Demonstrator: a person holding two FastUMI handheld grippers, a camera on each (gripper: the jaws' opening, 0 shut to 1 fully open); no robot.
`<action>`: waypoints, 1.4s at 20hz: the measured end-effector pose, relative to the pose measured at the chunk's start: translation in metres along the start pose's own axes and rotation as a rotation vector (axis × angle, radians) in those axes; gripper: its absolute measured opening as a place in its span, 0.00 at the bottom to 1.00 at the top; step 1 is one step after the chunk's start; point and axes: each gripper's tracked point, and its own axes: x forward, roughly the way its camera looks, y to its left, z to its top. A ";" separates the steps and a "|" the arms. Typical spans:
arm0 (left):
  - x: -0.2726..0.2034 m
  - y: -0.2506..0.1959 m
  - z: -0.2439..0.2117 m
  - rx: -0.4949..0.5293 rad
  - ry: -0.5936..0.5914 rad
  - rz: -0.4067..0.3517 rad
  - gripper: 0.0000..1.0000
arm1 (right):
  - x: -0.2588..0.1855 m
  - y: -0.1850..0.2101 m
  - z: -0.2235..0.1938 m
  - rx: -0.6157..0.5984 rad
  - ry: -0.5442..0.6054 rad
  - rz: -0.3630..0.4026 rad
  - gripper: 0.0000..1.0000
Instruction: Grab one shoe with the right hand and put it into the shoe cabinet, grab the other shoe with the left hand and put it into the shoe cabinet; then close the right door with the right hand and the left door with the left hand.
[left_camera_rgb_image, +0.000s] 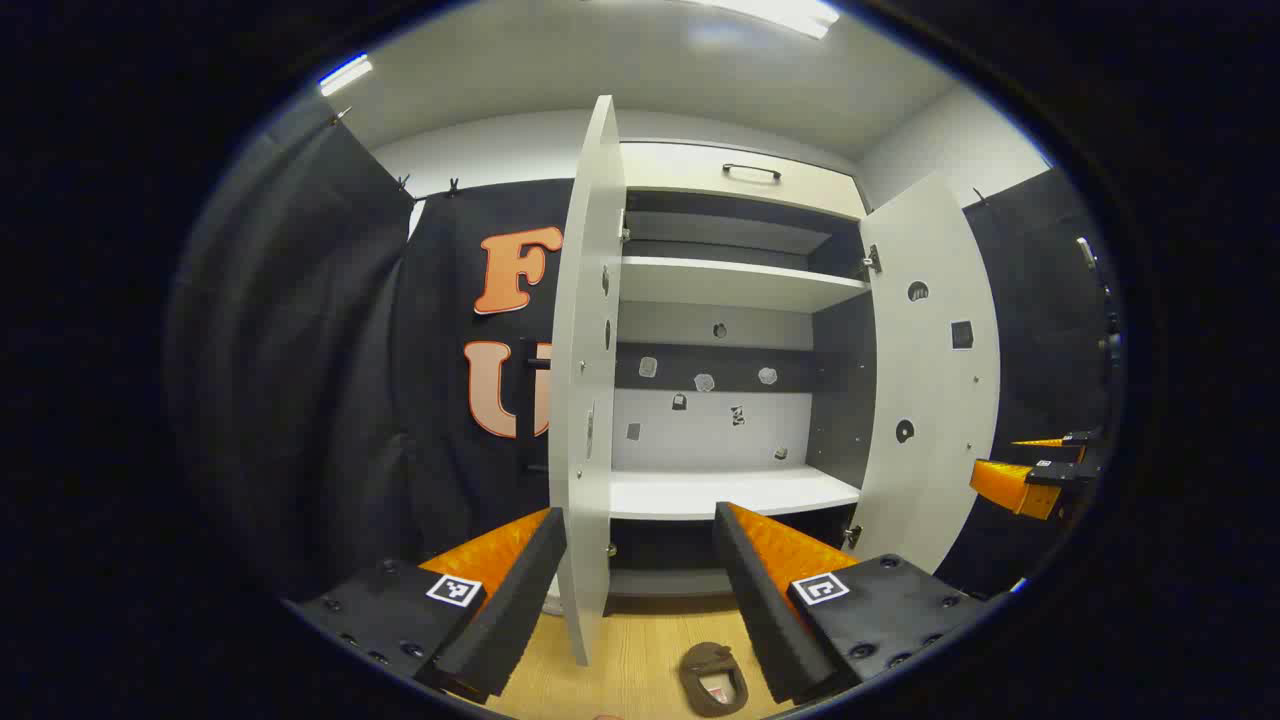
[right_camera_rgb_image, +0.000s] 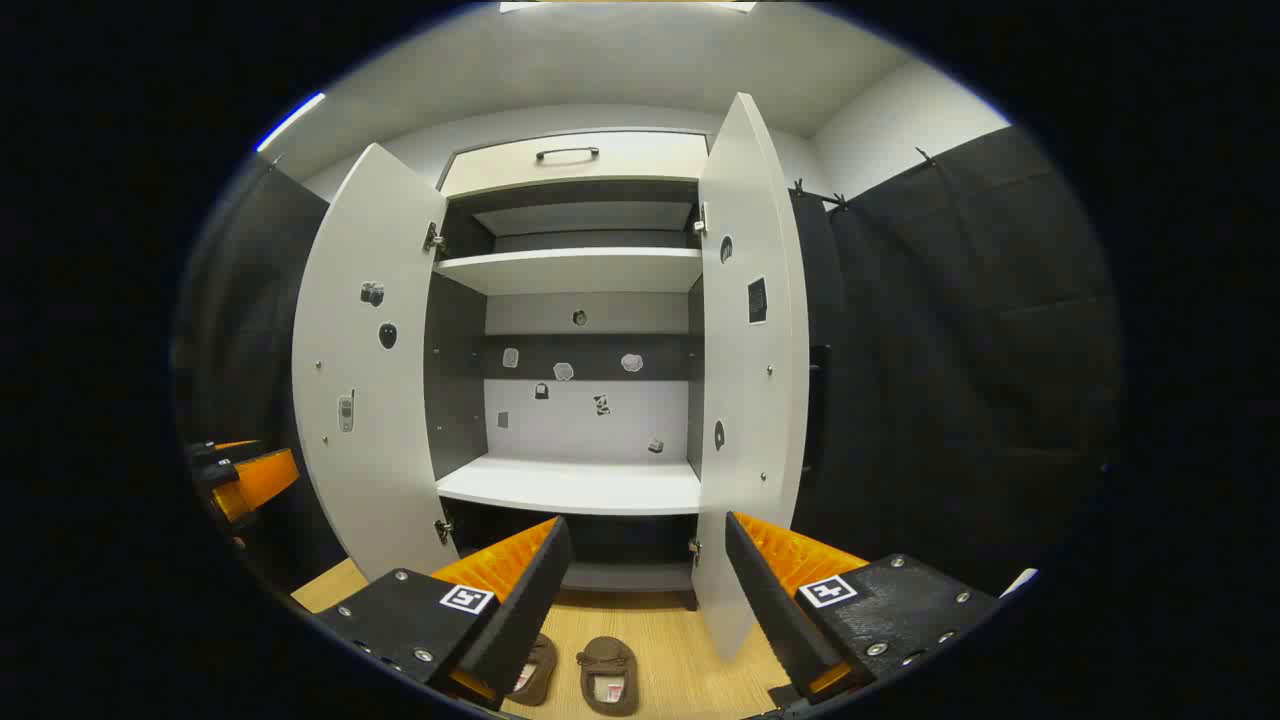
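Observation:
Both doors of the white shoe cabinet (left_camera_rgb_image: 735, 490) (right_camera_rgb_image: 580, 485) stand wide open, the left door (left_camera_rgb_image: 590, 380) (right_camera_rgb_image: 365, 370) and the right door (left_camera_rgb_image: 930, 370) (right_camera_rgb_image: 745, 360); its shelves are bare. Two brown shoes lie on the wooden floor before it: in the right gripper view one shoe (right_camera_rgb_image: 607, 675) lies between my fingers and the other (right_camera_rgb_image: 535, 670) is half hidden behind my left finger. The left gripper view has one shoe (left_camera_rgb_image: 713, 680) low between the fingers. My left gripper (left_camera_rgb_image: 640, 590) and right gripper (right_camera_rgb_image: 645, 590) both hover open above the floor, holding nothing.
A drawer with a dark handle (left_camera_rgb_image: 752, 172) (right_camera_rgb_image: 566, 154) tops the cabinet. Black cloth hangs on both sides. The right gripper (left_camera_rgb_image: 1030, 480) appears at the far right of the left gripper view; the left gripper (right_camera_rgb_image: 245, 475) appears at the far left of the right gripper view.

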 end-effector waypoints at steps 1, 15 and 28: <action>0.000 0.000 0.001 -0.001 -0.002 0.001 0.94 | -0.001 0.000 0.001 -0.002 -0.001 0.003 0.95; 0.002 -0.007 0.002 0.014 -0.010 -0.009 0.97 | 0.001 -0.001 -0.004 0.009 0.014 0.022 0.95; 0.001 0.001 -0.015 0.020 0.020 0.021 0.94 | 0.031 0.015 -0.170 -0.016 0.267 0.061 0.95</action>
